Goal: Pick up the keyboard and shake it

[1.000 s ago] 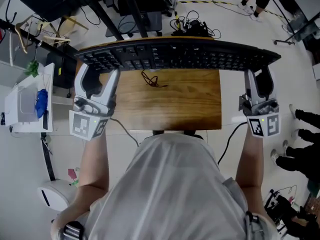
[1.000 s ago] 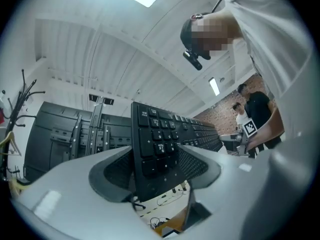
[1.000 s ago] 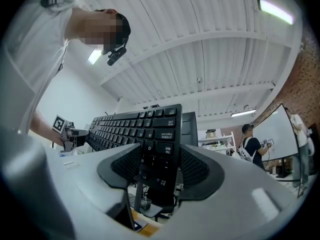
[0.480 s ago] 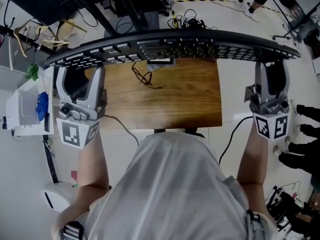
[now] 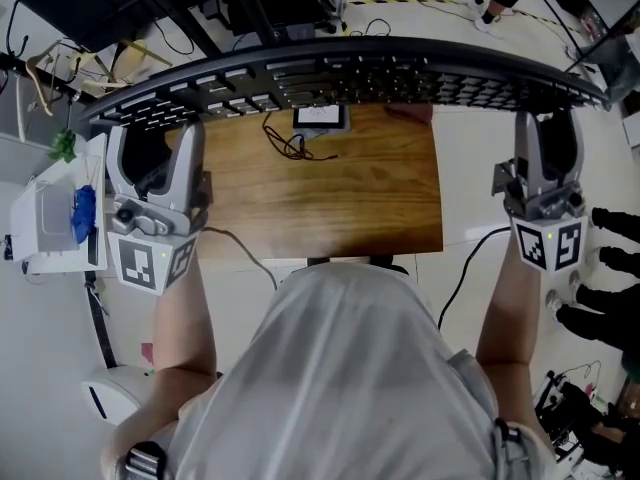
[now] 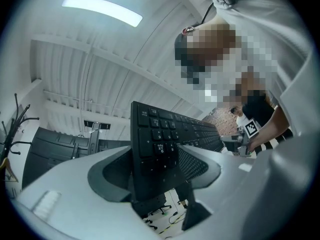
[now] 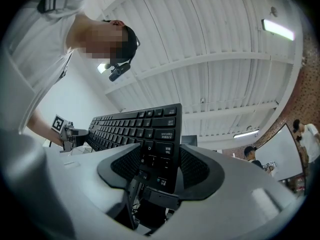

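The long black keyboard (image 5: 340, 73) is held in the air above the wooden table (image 5: 340, 198), spanning the top of the head view as a wide arc. My left gripper (image 5: 150, 138) is shut on its left end and my right gripper (image 5: 545, 118) on its right end. In the left gripper view the keyboard (image 6: 165, 134) stands on edge between the pads of the left gripper (image 6: 155, 169), keys showing. In the right gripper view the keyboard (image 7: 145, 126) sits the same way in the right gripper (image 7: 160, 166). Both gripper views look up at the ceiling.
On the table lie a tangled thin cable (image 5: 290, 148) and a small dark device (image 5: 320, 118) near the far edge. A white cabinet (image 5: 50, 208) stands at the left. Dark shoes (image 5: 610, 238) are on the floor at the right. Cables and stands clutter the floor beyond the table.
Both grippers have lifted the keyboard up from just over the table's far edge, closer to the head camera, and tipped it. The small device under it has come into view.
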Demonstrator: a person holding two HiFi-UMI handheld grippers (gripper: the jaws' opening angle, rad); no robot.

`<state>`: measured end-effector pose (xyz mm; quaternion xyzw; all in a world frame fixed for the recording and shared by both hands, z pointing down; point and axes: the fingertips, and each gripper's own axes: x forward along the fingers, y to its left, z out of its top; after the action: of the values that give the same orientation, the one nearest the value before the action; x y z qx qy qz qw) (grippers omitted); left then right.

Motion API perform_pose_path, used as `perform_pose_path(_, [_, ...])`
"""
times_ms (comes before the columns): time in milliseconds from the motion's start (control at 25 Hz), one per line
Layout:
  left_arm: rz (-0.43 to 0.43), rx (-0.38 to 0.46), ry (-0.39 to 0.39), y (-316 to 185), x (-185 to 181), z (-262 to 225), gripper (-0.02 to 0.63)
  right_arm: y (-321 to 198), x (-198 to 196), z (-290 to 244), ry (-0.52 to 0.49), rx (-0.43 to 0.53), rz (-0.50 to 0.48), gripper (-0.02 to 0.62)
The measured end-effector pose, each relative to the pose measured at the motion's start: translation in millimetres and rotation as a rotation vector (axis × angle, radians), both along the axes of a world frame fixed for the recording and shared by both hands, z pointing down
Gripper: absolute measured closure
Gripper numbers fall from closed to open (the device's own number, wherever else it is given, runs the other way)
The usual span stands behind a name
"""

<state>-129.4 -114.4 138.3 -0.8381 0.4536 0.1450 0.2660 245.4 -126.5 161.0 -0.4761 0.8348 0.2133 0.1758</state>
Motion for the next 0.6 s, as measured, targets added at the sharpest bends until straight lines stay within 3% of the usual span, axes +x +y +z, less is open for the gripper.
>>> perform_pose_path(600, [0.038, -0.166, 0.066, -23, 9, 37, 0.328, -24, 6, 42, 0.011, -0.203, -0.010, 0.368])
